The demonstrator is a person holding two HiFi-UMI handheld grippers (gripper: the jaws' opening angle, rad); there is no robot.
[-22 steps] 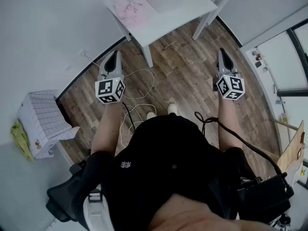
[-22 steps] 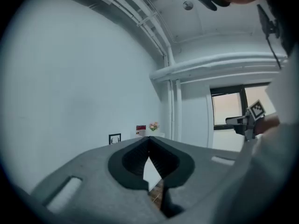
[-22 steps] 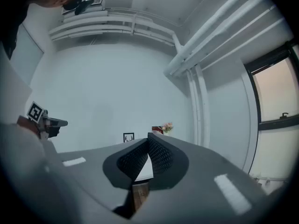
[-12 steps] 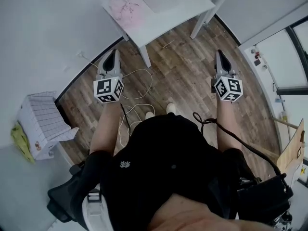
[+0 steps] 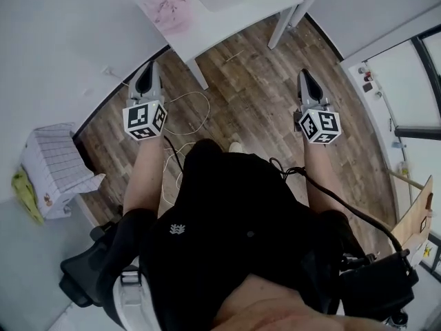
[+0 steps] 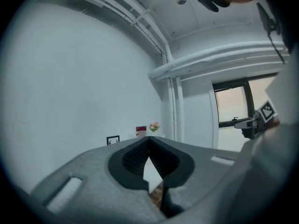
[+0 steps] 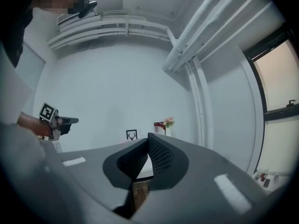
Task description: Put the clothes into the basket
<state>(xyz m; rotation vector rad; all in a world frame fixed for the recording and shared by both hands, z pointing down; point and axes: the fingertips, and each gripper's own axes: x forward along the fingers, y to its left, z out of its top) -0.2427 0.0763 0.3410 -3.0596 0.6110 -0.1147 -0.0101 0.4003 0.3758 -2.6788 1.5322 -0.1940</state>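
Left gripper and right gripper, both closed and empty, face a pink fabric garment ahead of the left one, likely light and limp, best pinched at a fold.
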